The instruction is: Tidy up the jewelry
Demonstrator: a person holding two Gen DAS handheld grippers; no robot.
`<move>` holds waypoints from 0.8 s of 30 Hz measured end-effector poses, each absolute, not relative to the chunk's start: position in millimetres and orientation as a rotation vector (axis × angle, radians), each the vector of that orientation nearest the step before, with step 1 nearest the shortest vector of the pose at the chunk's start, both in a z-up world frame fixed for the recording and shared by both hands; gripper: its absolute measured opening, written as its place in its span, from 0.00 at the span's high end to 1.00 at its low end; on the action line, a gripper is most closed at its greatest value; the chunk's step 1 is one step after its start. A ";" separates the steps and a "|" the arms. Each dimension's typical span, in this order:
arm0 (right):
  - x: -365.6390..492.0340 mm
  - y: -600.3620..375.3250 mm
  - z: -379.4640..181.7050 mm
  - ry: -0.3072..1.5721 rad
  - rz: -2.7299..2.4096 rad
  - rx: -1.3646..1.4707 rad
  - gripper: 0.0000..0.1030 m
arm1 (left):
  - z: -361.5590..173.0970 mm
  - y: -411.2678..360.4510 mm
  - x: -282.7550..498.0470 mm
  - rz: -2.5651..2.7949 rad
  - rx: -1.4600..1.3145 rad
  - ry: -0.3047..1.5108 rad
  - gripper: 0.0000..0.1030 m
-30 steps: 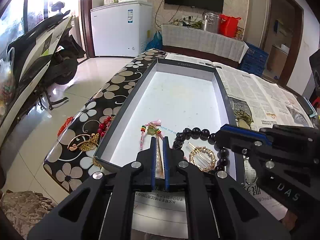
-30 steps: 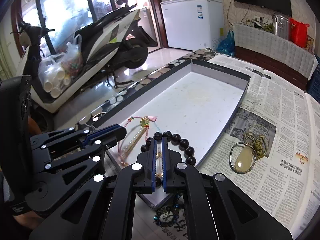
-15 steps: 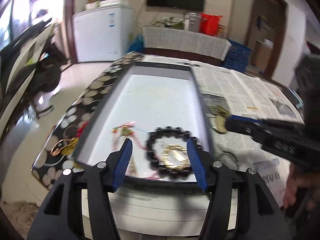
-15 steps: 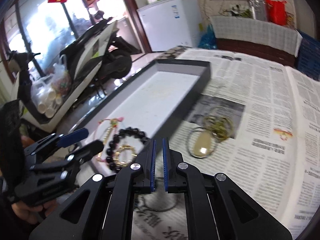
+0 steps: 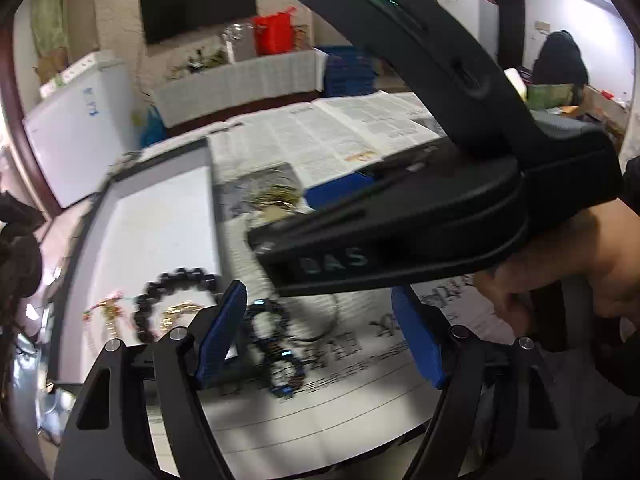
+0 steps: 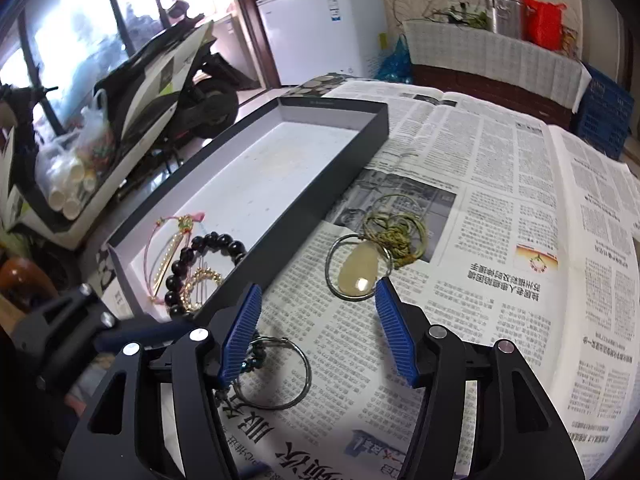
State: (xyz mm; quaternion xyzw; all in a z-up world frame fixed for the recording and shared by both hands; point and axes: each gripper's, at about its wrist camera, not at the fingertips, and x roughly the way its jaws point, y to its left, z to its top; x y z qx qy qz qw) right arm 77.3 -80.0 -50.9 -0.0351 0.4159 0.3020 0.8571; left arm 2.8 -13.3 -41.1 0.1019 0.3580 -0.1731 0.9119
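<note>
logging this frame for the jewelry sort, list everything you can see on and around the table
tray: 1, dark grey with white floor, left on the table
black bead bracelet: 1, black, near end of the tray
gold piece: 1, gold, inside the bead bracelet
pink cord charm: 1, pink and gold, beside the beads in the tray
pendant: 1, pale yellow on an olive cord, on the newspaper
metal rings: 2, silver, one around the pendant, one nearer
dark bead string: 1, blue-black, on the newspaper
freezer: 1, white, behind
scooter: 1, white-black, left
left gripper: open
right gripper: open
</note>
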 end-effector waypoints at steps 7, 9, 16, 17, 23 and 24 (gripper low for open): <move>82.8 -95.6 -48.0 0.882 0.624 0.003 0.37 | -55.1 -20.0 15.4 -0.402 0.215 0.810 0.50; 85.3 -99.9 -46.7 0.886 0.648 0.060 0.37 | -59.9 -22.9 15.5 -0.400 0.245 0.817 0.52; 87.4 -98.5 -47.8 0.901 0.646 0.070 0.36 | -64.1 -26.1 11.3 -0.308 0.346 0.793 1.00; 87.2 -97.5 -47.8 0.902 0.648 0.067 0.36 | -67.6 -22.3 14.7 -0.338 0.316 0.834 1.00; 89.0 -96.4 -50.3 0.908 0.649 0.076 0.36 | -80.2 -30.8 5.5 -0.349 0.403 0.805 1.00; 89.0 -96.2 -50.2 0.908 0.649 0.075 0.36 | -80.7 -28.5 7.2 -0.355 0.382 0.816 1.00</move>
